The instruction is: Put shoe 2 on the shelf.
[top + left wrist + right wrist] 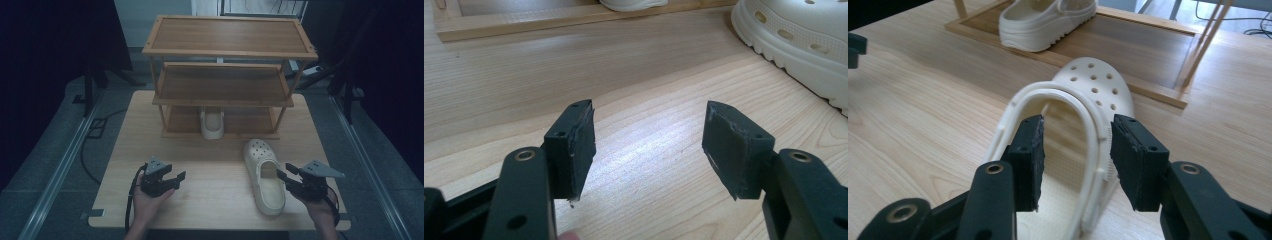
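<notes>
A cream clog (pixel 265 177) lies on the wooden table (pixel 210 165), toe toward the rack. My right gripper (pixel 284 172) is open at its right side. In the right gripper view the clog (pixel 1093 80) has its side rim between the spread jaws of my right gripper (pixel 1078 150), not pinched. A second cream clog (pixel 212 125) sits on the bottom shelf of the wooden rack (pixel 230 50). My left gripper (pixel 175 179) is open over bare table, left of the clog (pixel 799 35). Nothing is between the left gripper's (pixel 651 135) jaws.
The three-tier rack fills the back half of the table; its base frame (pixel 524 22) lies ahead of the left gripper. The rack's thin side posts (pixel 1203 40) stand to the right of the shelved clog (pixel 1048 20). Dark floor and metal rails (pixel 60 170) flank the table.
</notes>
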`<state>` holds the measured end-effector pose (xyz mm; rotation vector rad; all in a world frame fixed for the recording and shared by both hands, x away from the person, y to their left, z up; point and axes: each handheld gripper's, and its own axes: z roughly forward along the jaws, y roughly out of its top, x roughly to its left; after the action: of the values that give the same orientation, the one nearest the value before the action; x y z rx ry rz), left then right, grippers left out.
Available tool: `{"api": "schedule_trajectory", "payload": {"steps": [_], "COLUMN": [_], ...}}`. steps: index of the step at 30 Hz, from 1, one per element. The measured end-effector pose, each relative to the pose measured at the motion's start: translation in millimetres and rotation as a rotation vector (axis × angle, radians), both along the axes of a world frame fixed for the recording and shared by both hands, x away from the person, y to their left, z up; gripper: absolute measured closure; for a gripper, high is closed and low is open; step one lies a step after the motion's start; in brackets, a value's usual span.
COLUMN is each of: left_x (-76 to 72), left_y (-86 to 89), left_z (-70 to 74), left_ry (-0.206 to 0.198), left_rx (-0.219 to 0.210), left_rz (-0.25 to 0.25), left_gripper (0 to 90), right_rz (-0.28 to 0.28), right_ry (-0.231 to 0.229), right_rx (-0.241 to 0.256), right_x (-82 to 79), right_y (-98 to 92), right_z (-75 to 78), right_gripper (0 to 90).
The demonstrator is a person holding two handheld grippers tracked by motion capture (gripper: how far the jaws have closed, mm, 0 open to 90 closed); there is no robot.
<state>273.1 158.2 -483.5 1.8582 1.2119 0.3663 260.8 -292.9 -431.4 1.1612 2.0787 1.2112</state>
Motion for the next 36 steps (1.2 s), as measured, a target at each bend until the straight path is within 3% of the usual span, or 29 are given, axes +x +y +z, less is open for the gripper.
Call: {"api": "schedule_trajectory", "payload": {"steps": [7,20,26,30,36], "left_x": [0.2,0.9,1.1,0.8,1.2], "left_y": [1.7,-2.2,0.2,0.9,3.3], "left_z": [0.2,-2.2,-1.6,-0.7,-0.6], "left_ry": [-0.002,0.004,0.004,0.001,0.001], "left_rx": [-0.003,0.003,-0.001,0.000,-0.005], "left_rz": [0.004,-0.006,-0.002,0.003,0.009], "left_gripper": [38.5,38.4,38.5,38.5,38.5], "right_rz": [-0.022,-0.053,-0.084,-0.102,-0.164], "right_ry": [0.031,0.080,0.112,0.136,0.134], "right_rx": [-0.032,-0.094,-0.122,-0.115,-0.158], "right_x": [6.4,30.1,37.3,40.0,37.8], "right_y": [-2.7,12.5,15.2,18.8,27.7], "right_z": [-7.3,-19.9,-29.8,-35.7,-33.9], "right_gripper": [56.8,58.0,62.9,68.2,72.4]}}
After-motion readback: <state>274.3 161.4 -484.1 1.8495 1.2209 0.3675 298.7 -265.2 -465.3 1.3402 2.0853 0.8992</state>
